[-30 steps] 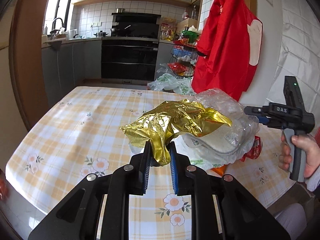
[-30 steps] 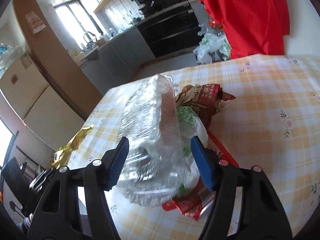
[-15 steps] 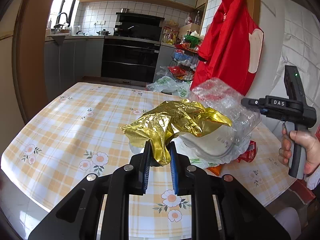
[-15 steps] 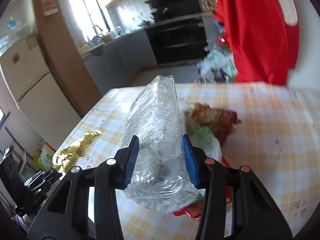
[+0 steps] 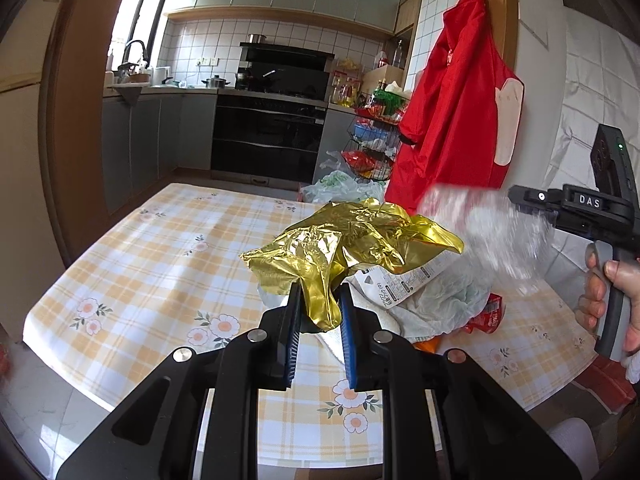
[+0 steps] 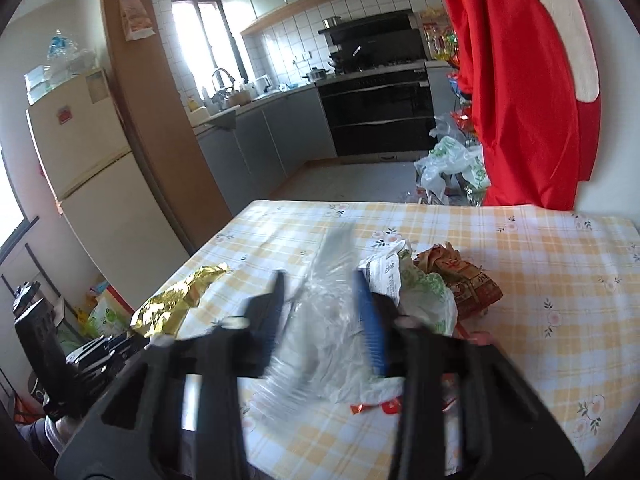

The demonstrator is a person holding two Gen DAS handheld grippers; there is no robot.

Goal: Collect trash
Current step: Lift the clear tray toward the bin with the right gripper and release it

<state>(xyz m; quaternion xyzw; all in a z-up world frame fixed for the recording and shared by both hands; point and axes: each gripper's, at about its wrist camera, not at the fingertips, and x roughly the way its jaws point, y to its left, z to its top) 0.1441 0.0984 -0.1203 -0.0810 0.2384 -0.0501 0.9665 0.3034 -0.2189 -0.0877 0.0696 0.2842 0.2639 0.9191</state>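
Left gripper clamps gold foil wrapper above checked tablecloth. Right gripper pinches blurred clear plastic container; white bag, red-brown packet crowd just beside.

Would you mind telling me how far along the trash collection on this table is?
Nothing looks binned yet; no bin is visible. In hand: the left gripper pinches the gold foil wrapper, and the right gripper squeezes the clear plastic container, blurred. Left on the table: a white plastic bag, a brown wrapper and red scraps.
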